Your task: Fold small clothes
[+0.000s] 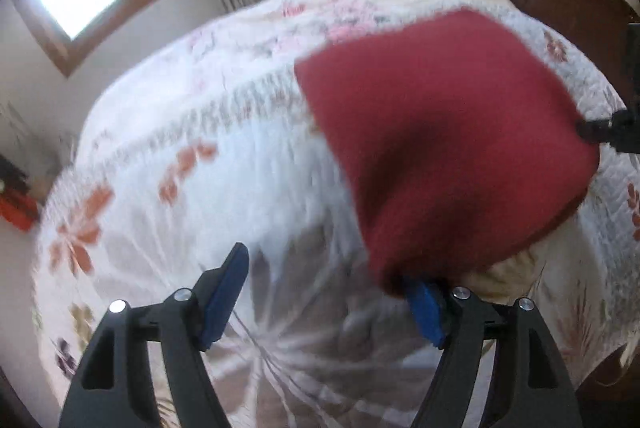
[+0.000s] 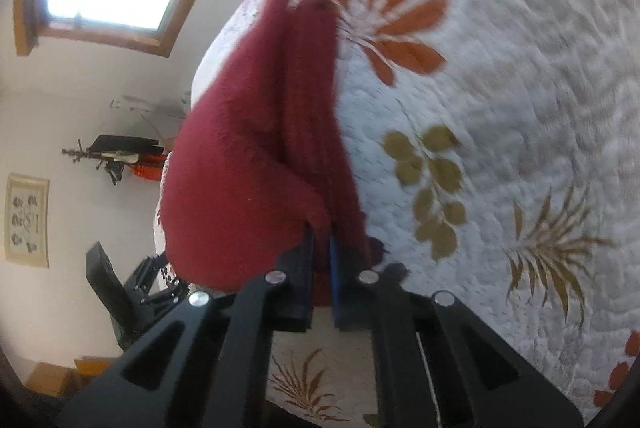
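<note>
A dark red knit garment (image 1: 440, 148) hangs lifted over a floral quilted bed (image 1: 180, 188), pinched at one edge by the right gripper (image 2: 322, 268), whose jaws are nearly closed on the fabric. The left gripper (image 1: 332, 300) stands wide apart, one pad brushing the cloth's lower corner but gripping nothing. A clean fold probably calls for closing the left on that corner, then lowering both edges evenly.
</note>
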